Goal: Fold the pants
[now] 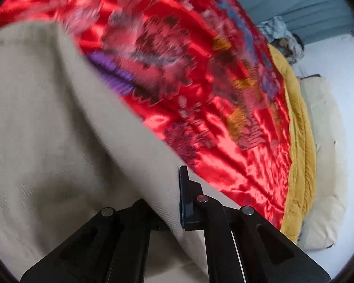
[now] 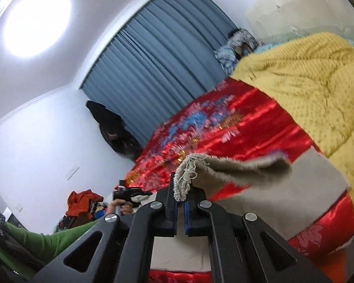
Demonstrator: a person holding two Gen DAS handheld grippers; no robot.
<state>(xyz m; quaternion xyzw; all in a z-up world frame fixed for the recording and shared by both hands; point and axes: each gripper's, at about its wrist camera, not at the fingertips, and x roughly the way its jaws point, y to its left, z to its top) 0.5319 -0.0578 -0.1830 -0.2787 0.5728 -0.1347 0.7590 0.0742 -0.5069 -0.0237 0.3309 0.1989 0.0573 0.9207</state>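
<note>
Your left claw [image 1: 170,202] is clamped on the pants [image 1: 47,129]: beige cloth runs down between the fingers, the right pad [image 1: 185,198] presses flat against it, and the other finger is buried behind the fabric (so only one pad shows). The pants fill the left half of the left wrist view, lifted in a big fold over the red satin bedspread [image 1: 200,82]. That view is motion-blurred, so the embroidery detail is soft.

Your right claw [image 2: 180,202] is nearly closed on the frayed hem [image 2: 185,176] of a pant leg. Loose threads hang over the tip of the left finger, and the blue-lined pads [image 2: 187,214] sit close together with a thin gap below the cloth. The leg [image 2: 283,195] stretches right from the grip, hem end raised off the bed, with the rest lying on the bedspread.

A yellow quilt [image 2: 306,82] is bunched at the far right side of the bed, touching the bedspread edge. Grey-blue curtains [image 2: 158,66] hang behind the bed. In the right wrist view you can see your green sleeve [image 2: 42,238] lower left, the hand holding a black grip (left tool, partly hidden). A pile of red-orange clothes [image 2: 82,202] sits near the wall beyond it.
</note>
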